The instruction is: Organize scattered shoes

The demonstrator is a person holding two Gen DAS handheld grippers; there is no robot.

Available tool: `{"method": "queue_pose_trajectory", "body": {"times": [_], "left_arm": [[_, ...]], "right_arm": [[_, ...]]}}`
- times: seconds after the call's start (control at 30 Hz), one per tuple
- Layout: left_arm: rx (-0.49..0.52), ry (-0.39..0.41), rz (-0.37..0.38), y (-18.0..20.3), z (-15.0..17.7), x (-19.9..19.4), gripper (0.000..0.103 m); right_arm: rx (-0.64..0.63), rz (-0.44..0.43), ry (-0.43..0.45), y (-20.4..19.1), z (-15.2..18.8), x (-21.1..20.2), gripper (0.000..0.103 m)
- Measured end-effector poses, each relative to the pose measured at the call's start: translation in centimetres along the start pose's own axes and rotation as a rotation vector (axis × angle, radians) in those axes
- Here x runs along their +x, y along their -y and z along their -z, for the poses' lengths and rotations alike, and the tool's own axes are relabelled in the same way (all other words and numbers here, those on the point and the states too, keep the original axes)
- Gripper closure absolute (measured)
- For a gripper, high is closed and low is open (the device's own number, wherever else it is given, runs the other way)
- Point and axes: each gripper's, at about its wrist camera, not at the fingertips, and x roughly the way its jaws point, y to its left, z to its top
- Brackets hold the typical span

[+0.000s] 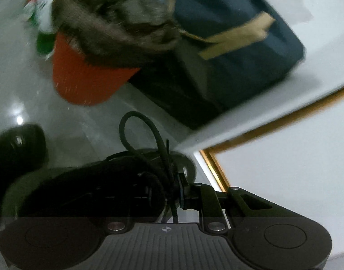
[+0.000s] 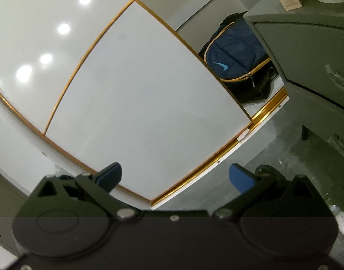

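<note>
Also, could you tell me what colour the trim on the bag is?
Tan-gold on the navy bag; the right wrist view shows it best.

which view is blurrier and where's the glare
Left wrist view: motion blur smears the navy bag with tan straps, the orange furry slipper and the dark laced shoe held in the left claw. Right wrist view: sharp; round light reflections glare on the glossy white gold-trimmed cabinet door.

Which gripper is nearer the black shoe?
Left. The left gripper is shut on the black shoe; the right gripper hangs open facing a white cabinet door, no shoe near.
</note>
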Motion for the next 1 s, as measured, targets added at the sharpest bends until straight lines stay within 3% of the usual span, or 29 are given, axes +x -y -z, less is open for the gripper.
{"method": "queue_pose_trajectory", "body": {"times": [0.17,0.27,0.3,0.33,0.47,0.53,0.7,0.87,0.9,0.93,0.97,1.0], "left_arm": [[-0.058,-0.035,-0.105,-2.5,1.9,5.7,0.083],[-0.030,-0.084,-0.136,-3.5,1.2,6.5,0.060],[0.019,-0.096,-0.144,-3.4,0.9,5.4,0.044],[0.068,-0.107,-0.153,-3.4,0.7,4.2,0.038],[0.265,-0.152,-0.186,-3.3,-0.2,-0.2,0.038],[0.363,-0.174,-0.203,-3.3,-0.7,-2.4,0.030],[0.610,-0.229,-0.243,-3.2,-1.9,-8.0,0.025],[0.856,-0.290,-0.286,-3.2,-3.0,-13.4,0.026],[0.902,-0.385,-0.346,-4.6,-2.7,-12.5,0.031],[0.954,-0.481,-0.406,-5.8,-2.4,-11.6,0.045],[1.090,-0.568,-0.446,-5.9,-1.5,-10.4,0.048],[1.186,-0.571,-0.441,-6.0,-1.0,-10.1,0.043]], "right_arm": [[-0.011,0.013,0.003,-0.2,0.1,0.1,0.000],[-0.028,0.018,0.002,-0.5,0.3,0.1,0.000],[-0.034,0.020,-0.001,-0.6,0.3,0.2,0.000],[-0.037,0.020,-0.005,-0.7,0.4,0.2,0.000],[-0.024,0.018,-0.002,-0.5,0.2,0.2,0.000],[-0.016,0.015,0.001,-0.4,0.2,0.2,0.000],[-0.039,0.008,-0.022,-1.0,0.5,0.6,0.000],[-0.075,0.031,-0.038,-1.4,0.9,1.0,0.000],[-0.087,0.040,-0.040,-1.6,1.1,1.1,0.000],[-0.099,0.048,-0.041,-1.8,1.3,1.2,0.000],[-0.116,0.059,-0.040,-2.0,1.5,1.3,0.000],[-0.139,0.073,-0.042,-2.4,1.8,1.5,0.000]]}}
